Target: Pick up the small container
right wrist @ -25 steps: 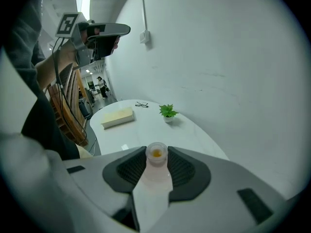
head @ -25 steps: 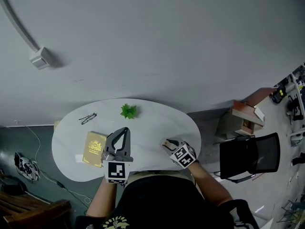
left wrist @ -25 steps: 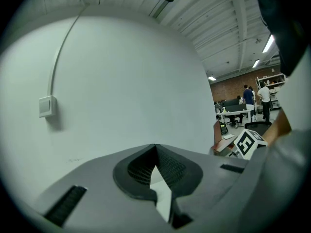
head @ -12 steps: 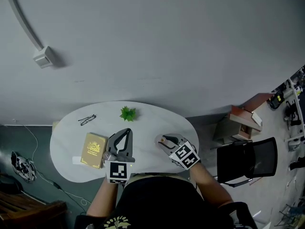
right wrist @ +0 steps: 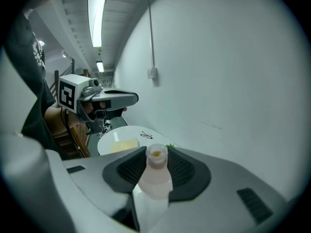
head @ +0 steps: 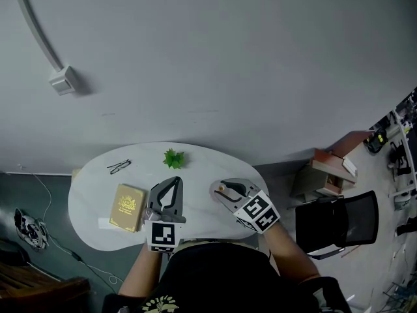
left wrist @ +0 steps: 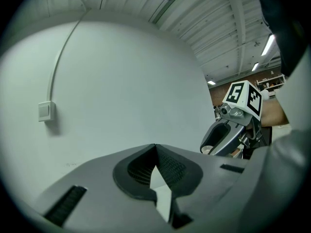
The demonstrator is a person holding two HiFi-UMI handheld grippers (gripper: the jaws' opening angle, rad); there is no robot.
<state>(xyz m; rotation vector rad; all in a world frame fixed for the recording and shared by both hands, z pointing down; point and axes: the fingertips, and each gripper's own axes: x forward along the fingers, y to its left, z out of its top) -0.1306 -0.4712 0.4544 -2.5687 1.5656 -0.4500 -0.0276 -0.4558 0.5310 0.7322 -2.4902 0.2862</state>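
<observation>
The small container is a translucent white bottle with an open neck and something orange inside. My right gripper is shut on its body, with the dark ribbed pads pressing on both sides. In the head view the right gripper is held above the right part of the white oval table. My left gripper hangs over the table's middle, with its jaw tips together and nothing between them. In its own view the left gripper points at the grey wall.
A gold box, a pair of glasses and a small green plant lie on the table. A black chair and a wooden box stand to the right. A wall socket box hangs on the wall at upper left.
My right gripper has shifted a little left and up with the container in it. The left gripper has stayed almost where it was.
</observation>
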